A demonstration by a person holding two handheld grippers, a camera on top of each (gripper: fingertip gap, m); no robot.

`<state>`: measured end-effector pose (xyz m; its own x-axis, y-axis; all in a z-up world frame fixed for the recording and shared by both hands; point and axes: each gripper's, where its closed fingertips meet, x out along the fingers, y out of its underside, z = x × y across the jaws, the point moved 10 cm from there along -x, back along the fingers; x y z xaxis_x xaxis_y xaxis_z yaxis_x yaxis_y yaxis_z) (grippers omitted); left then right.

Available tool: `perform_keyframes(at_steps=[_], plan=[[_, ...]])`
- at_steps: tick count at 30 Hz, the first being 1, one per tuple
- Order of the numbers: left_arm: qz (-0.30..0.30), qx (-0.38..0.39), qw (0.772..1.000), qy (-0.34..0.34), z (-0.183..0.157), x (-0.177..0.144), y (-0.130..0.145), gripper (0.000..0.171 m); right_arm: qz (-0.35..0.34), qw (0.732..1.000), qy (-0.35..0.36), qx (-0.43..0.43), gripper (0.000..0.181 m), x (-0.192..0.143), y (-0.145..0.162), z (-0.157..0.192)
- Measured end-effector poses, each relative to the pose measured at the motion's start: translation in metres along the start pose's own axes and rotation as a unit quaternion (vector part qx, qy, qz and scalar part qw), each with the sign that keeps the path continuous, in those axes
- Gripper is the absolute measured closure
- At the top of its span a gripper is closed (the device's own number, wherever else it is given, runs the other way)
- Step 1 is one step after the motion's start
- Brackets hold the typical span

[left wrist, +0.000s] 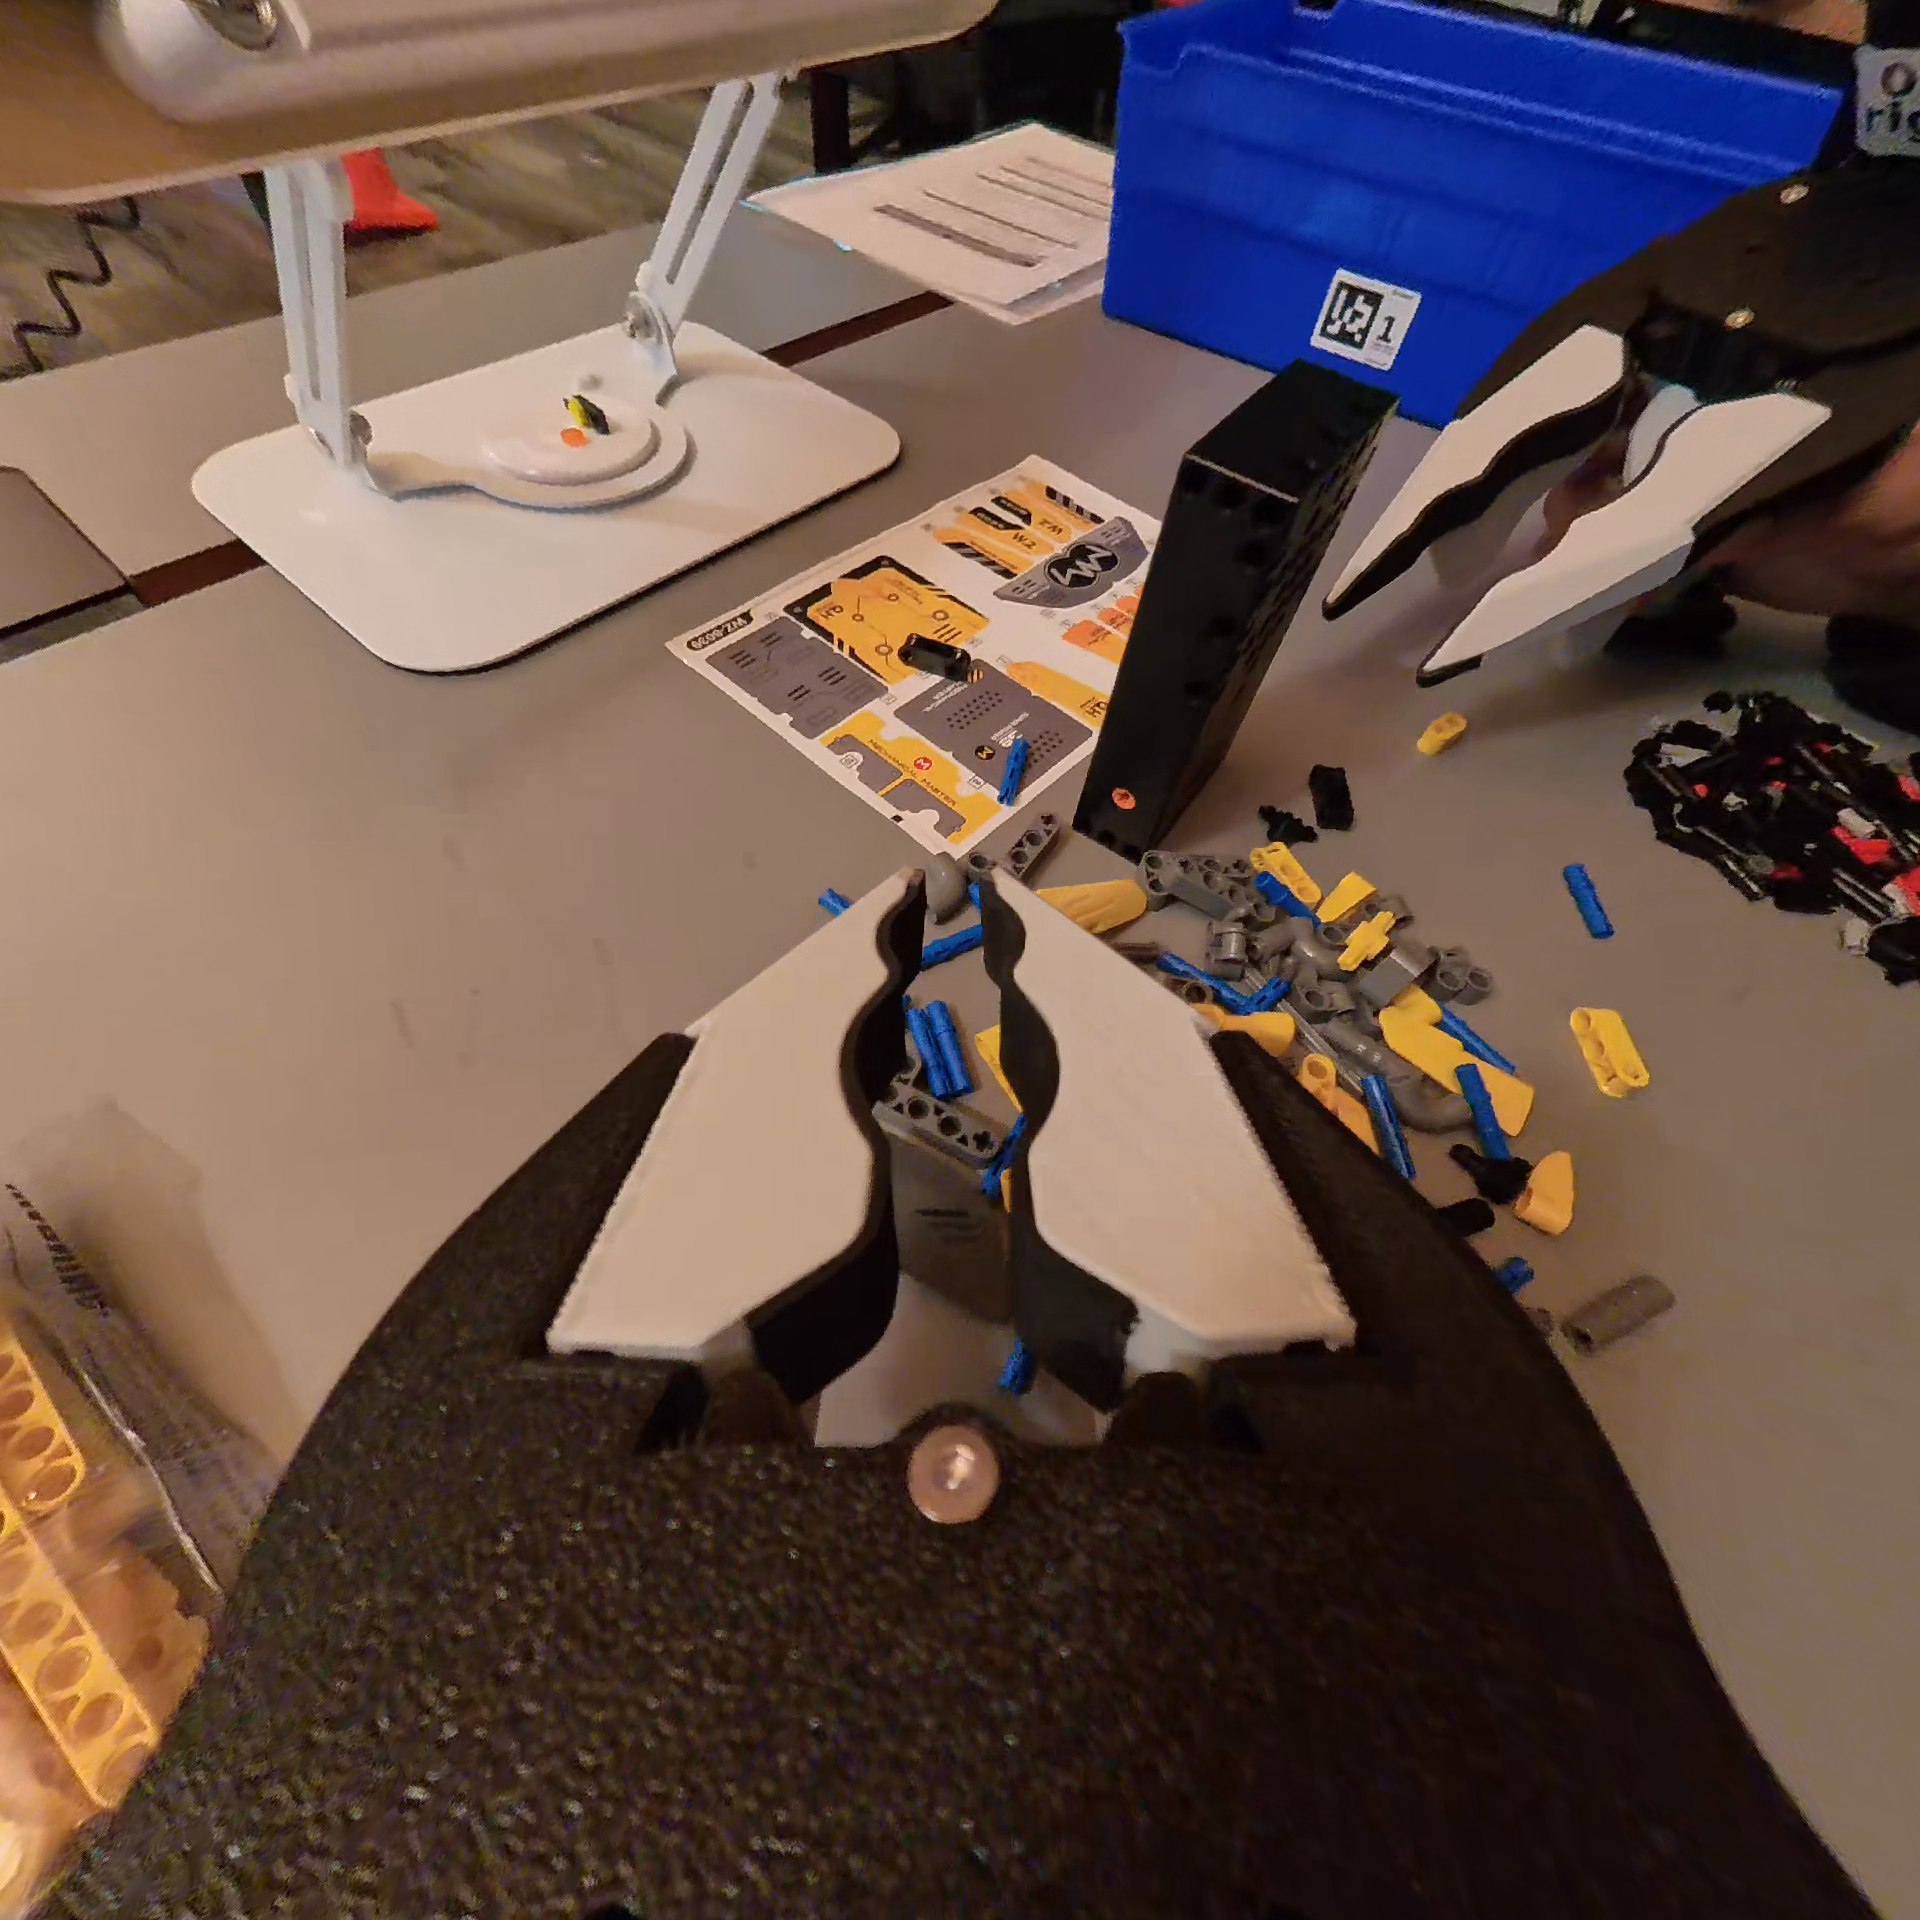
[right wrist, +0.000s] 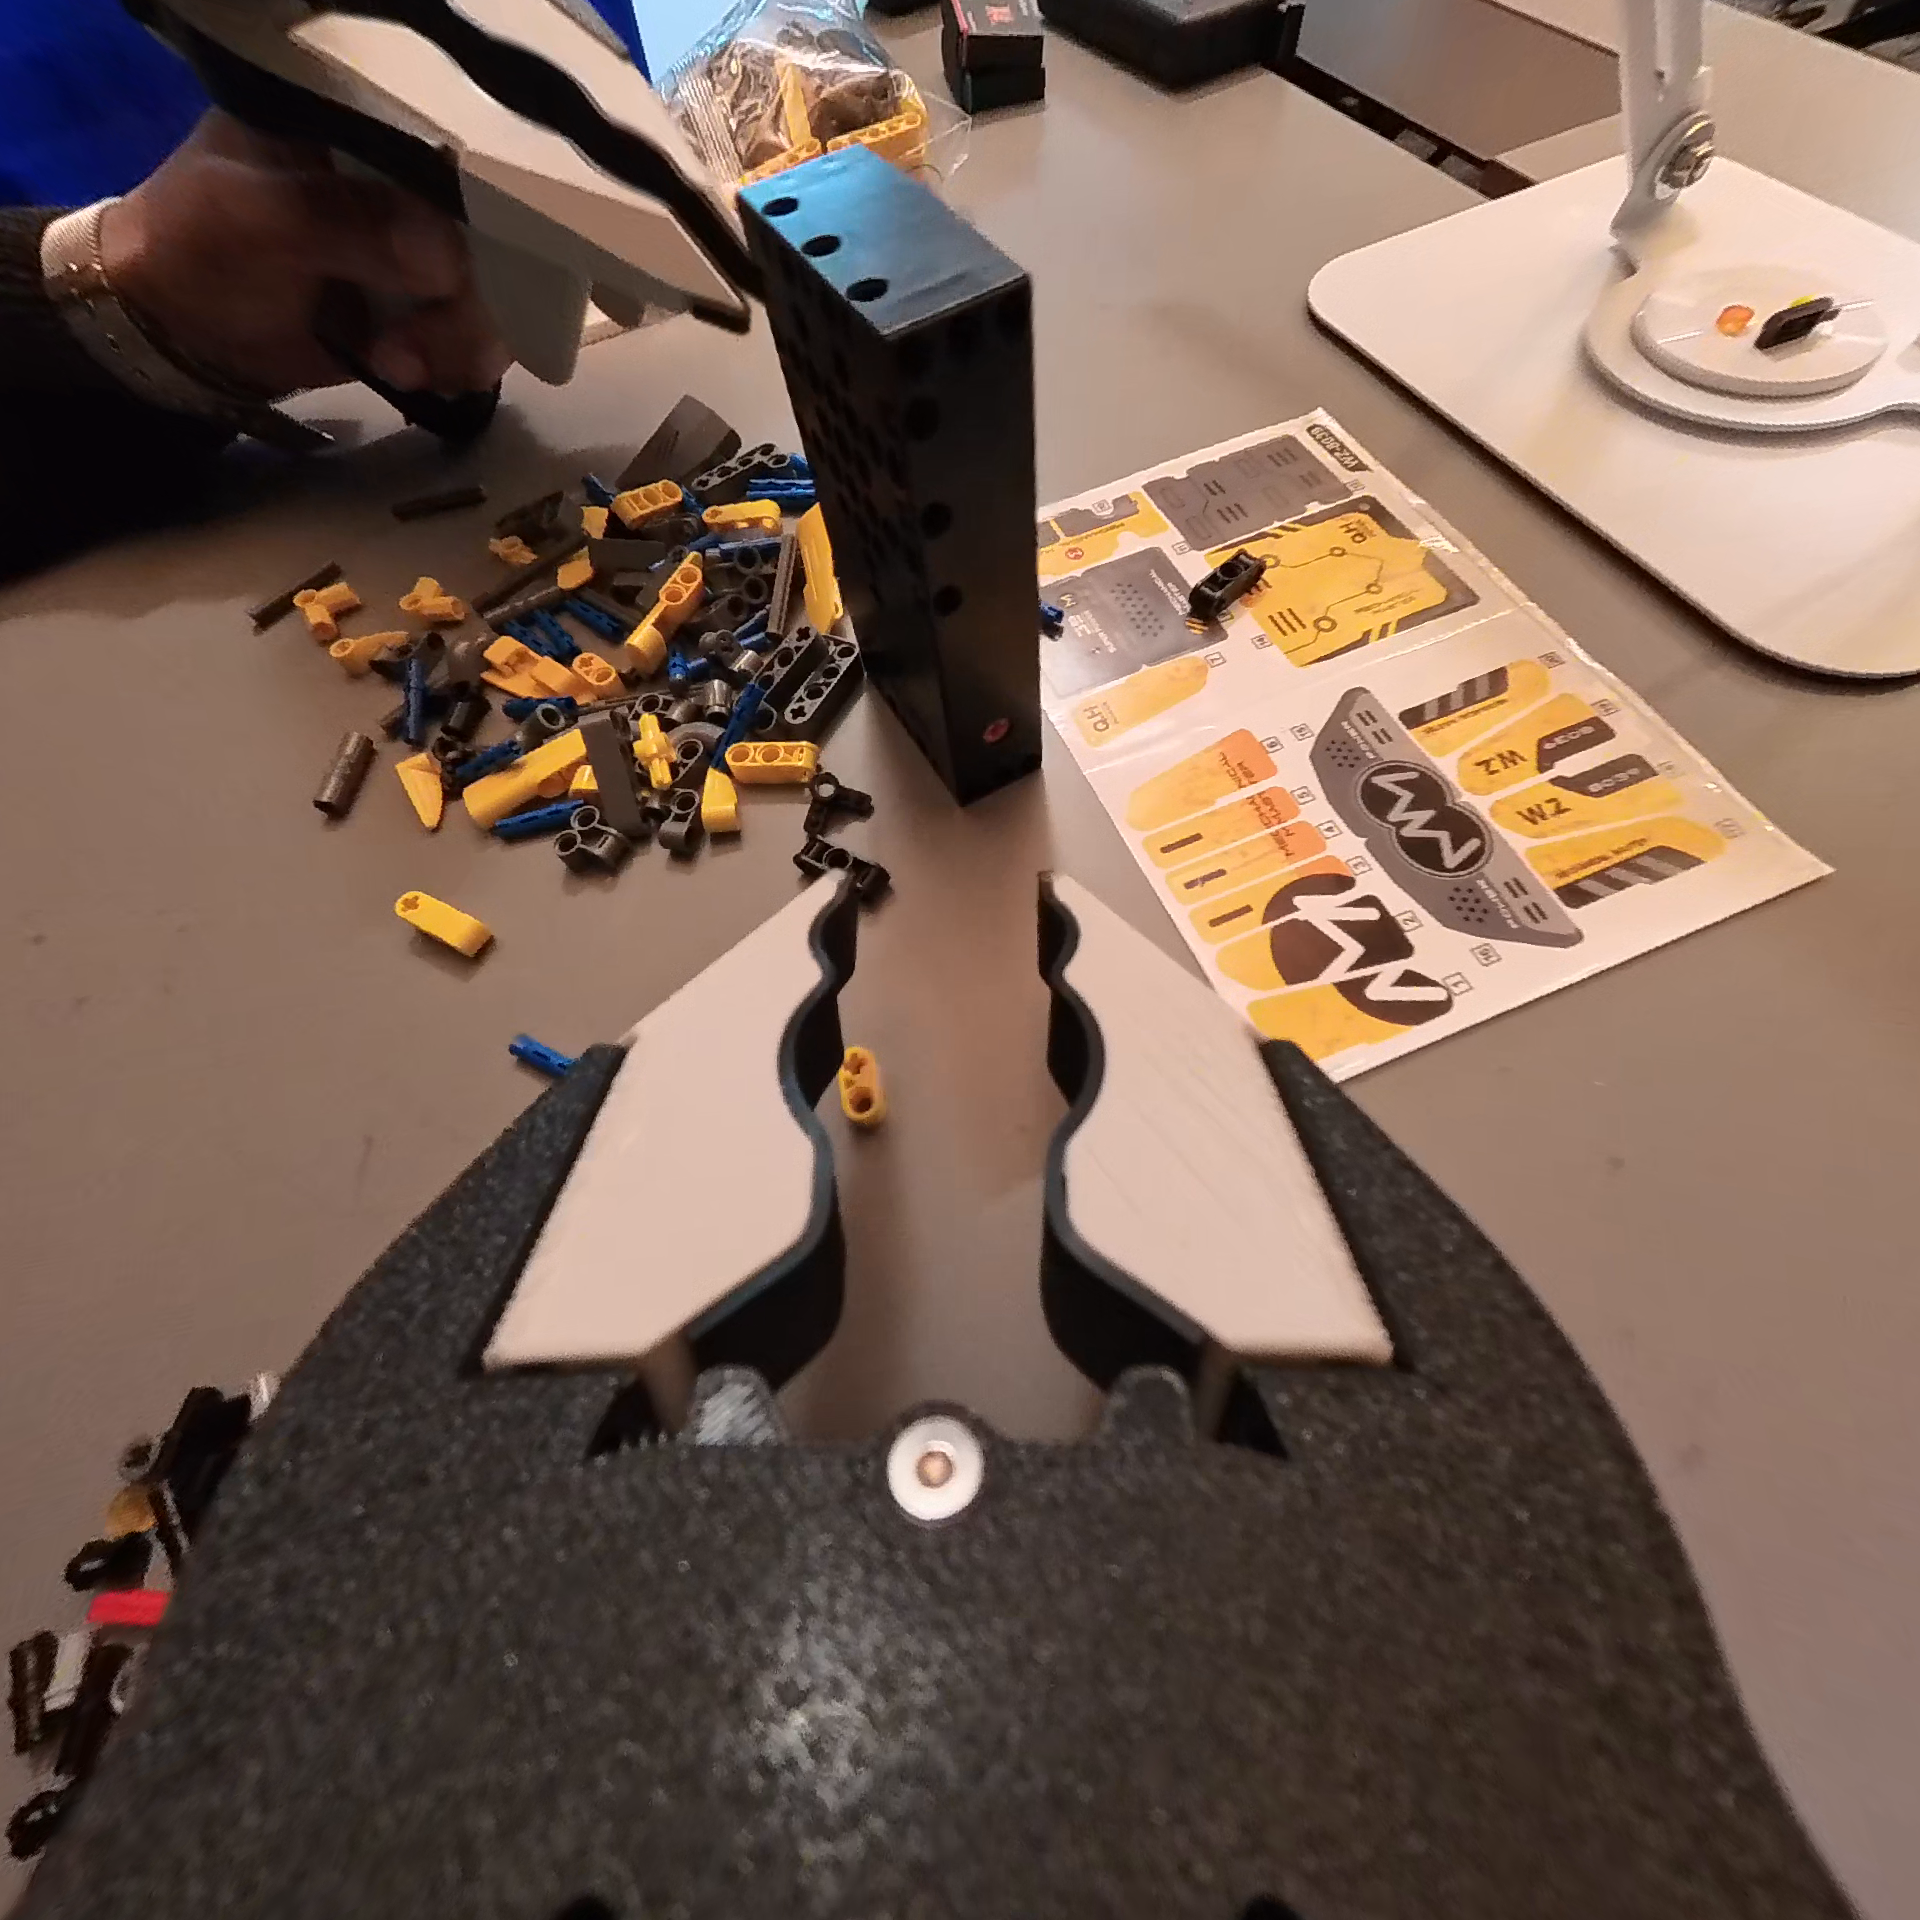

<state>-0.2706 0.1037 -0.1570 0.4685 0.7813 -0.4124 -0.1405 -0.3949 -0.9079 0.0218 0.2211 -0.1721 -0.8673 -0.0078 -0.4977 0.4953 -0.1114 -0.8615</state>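
Note:
A tall black block with holes (left wrist: 1226, 623) stands on end on the grey table; it also shows in the right wrist view (right wrist: 914, 520). A pile of small yellow, blue and grey building pieces (left wrist: 1340, 987) (right wrist: 623, 665) lies beside it. My left gripper (left wrist: 951, 883) is closed to a thin slit and hangs over the pile's edge, empty; a grey panel (left wrist: 940, 1195) shows through the gap. It appears raised at top left of the right wrist view (right wrist: 727, 301). My right gripper (right wrist: 945, 894) is open and empty, low, pointing at the block's foot. It is beside the block in the left wrist view (left wrist: 1377, 644). A yellow piece (right wrist: 860, 1086) lies between its fingers.
A sticker sheet (left wrist: 883, 675) (right wrist: 1351, 748) lies flat by the block. A white stand base (left wrist: 540, 520) (right wrist: 1662, 436) is behind. A blue bin (left wrist: 1455, 187) stands at the back. A black and red pile (left wrist: 1787, 810) and a bag of yellow beams (left wrist: 62, 1507) lie at the sides.

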Motion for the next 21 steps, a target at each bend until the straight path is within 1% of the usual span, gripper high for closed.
perform_keyframes(at_steps=[5, 8, 15, 18, 21], plan=[[0.027, 0.001, 1.000, -0.004, 0.002, 0.002, 0.003, 0.163, -0.004, 1.000, 0.012, 0.010, 0.148, -0.001, 0.000, -0.003], [0.061, 0.022, 0.997, -0.050, 0.011, 0.000, 0.008, 0.162, -0.003, 1.000, 0.008, 0.018, 0.148, -0.001, 0.000, -0.004], [0.055, 0.000, 0.997, -0.051, 0.017, -0.002, 0.008, 0.162, -0.017, 0.999, 0.004, 0.045, 0.148, -0.004, 0.000, -0.009], [0.059, -0.001, 0.997, -0.053, 0.017, -0.001, 0.009, 0.162, -0.022, 0.998, -0.001, 0.056, 0.148, -0.005, 0.000, -0.011], [0.068, -0.023, 0.996, -0.044, 0.021, 0.001, 0.010, 0.162, -0.029, 0.997, -0.005, 0.066, 0.148, -0.006, 0.000, -0.013]])
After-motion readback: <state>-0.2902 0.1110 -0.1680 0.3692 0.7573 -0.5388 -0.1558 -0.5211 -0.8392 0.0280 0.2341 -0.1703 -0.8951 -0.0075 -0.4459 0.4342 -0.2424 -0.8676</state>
